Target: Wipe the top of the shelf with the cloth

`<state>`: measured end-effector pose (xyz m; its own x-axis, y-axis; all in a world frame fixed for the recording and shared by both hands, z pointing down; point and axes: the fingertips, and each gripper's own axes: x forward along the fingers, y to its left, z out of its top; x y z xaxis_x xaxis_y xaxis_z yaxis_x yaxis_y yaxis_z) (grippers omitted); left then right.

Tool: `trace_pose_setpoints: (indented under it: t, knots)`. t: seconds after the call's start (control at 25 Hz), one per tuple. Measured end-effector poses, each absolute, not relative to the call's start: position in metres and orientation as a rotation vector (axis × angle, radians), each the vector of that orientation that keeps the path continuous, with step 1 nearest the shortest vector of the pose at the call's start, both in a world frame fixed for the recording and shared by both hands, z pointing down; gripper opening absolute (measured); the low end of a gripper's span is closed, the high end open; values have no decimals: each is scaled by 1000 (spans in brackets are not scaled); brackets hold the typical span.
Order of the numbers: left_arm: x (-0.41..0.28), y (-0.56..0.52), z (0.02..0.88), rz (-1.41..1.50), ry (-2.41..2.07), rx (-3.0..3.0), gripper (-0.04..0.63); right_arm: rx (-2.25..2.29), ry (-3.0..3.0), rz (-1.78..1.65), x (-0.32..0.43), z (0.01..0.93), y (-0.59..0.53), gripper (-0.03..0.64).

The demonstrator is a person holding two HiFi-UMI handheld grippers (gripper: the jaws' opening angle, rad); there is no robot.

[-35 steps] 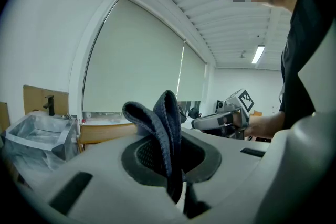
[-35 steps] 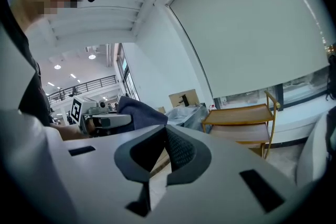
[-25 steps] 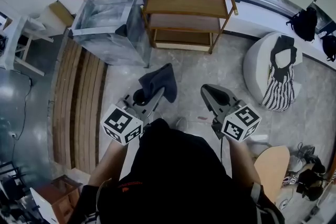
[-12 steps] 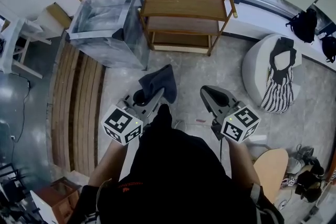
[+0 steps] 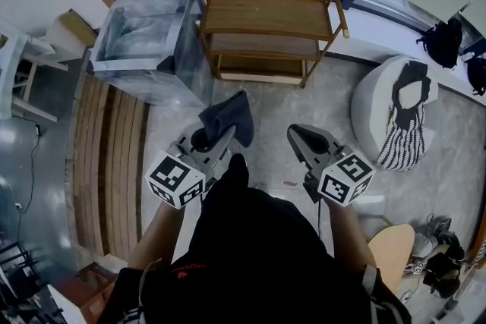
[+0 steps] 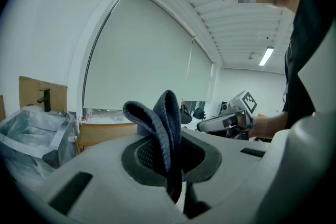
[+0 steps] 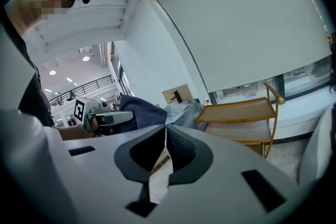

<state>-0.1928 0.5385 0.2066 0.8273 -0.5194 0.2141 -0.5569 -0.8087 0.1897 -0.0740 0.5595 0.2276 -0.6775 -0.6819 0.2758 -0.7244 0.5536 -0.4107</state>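
A wooden shelf (image 5: pixel 267 13) with three tiers stands against the far wall; its bare top (image 7: pixel 239 109) also shows in the right gripper view. My left gripper (image 5: pixel 219 139) is shut on a dark blue-grey cloth (image 5: pixel 230 117), which sticks up folded between its jaws (image 6: pixel 161 128). The cloth (image 7: pixel 142 112) is held over the floor, well short of the shelf. My right gripper (image 5: pixel 298 137) hangs beside it at the same height, shut and holding nothing, with its pads (image 7: pixel 178 150) meeting at the tips.
A box wrapped in clear plastic (image 5: pixel 148 42) stands left of the shelf. A white pouf (image 5: pixel 395 114) with a striped garment sits at the right. Wooden slats (image 5: pixel 110 155) lie on the floor at left. Black bags (image 5: pixel 444 42) rest by the far right wall.
The whole view has shifted slightly: the shelf and the plastic box sit a little lower in the frame, nearer to me. Both grippers keep their pose, the cloth still held.
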Motion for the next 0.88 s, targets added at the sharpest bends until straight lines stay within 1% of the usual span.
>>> trace_pose_setpoints:
  t: [0.44, 0.88]
  knots:
    - [-209, 437, 209, 228, -786, 2768, 40, 1220, -2663, 804, -98, 231, 464, 5]
    - [-248, 342, 208, 238, -749, 2791, 40, 1230, -2630, 794, -143, 223, 366, 6]
